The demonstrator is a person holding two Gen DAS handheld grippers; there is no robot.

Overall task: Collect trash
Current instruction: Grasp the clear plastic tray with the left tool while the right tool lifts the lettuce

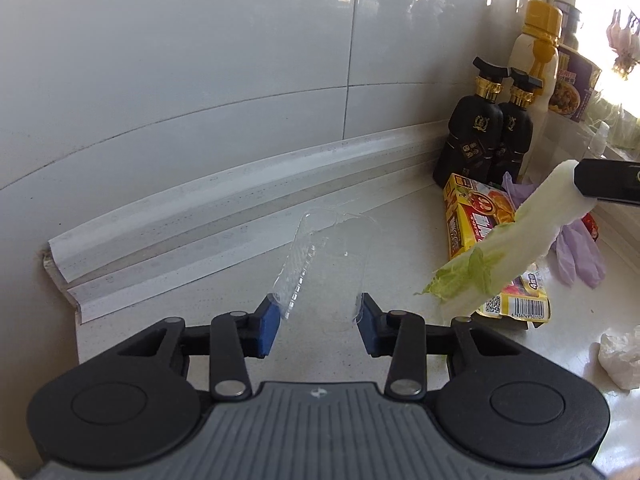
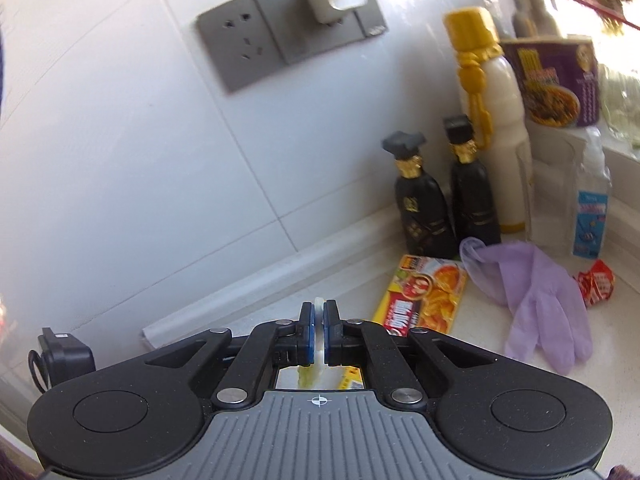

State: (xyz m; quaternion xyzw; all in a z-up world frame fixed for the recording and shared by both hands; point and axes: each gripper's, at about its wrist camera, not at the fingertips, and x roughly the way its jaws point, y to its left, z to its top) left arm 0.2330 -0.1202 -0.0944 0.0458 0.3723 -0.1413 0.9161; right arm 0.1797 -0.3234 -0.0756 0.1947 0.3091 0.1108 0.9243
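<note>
1. Cabbage leaf (image 1: 516,240) is pinched tight in the right tool (image 2: 319,312), up off the tabletop (image 1: 224,320).
2. The left tool (image 1: 318,314) squeezes a clear plastic tray (image 1: 328,256).
3. A yellow box (image 2: 424,296), purple glove (image 2: 536,300) and red wrapper (image 2: 596,282) lie nearby.

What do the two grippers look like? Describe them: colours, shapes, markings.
Both match: the left gripper and right gripper have blue pads on black linkage arms with silver pivot pins, two round black housings, and a ribbed grey centre plate bearing a small white crosshair mark. No cables or sleeves show.
</note>
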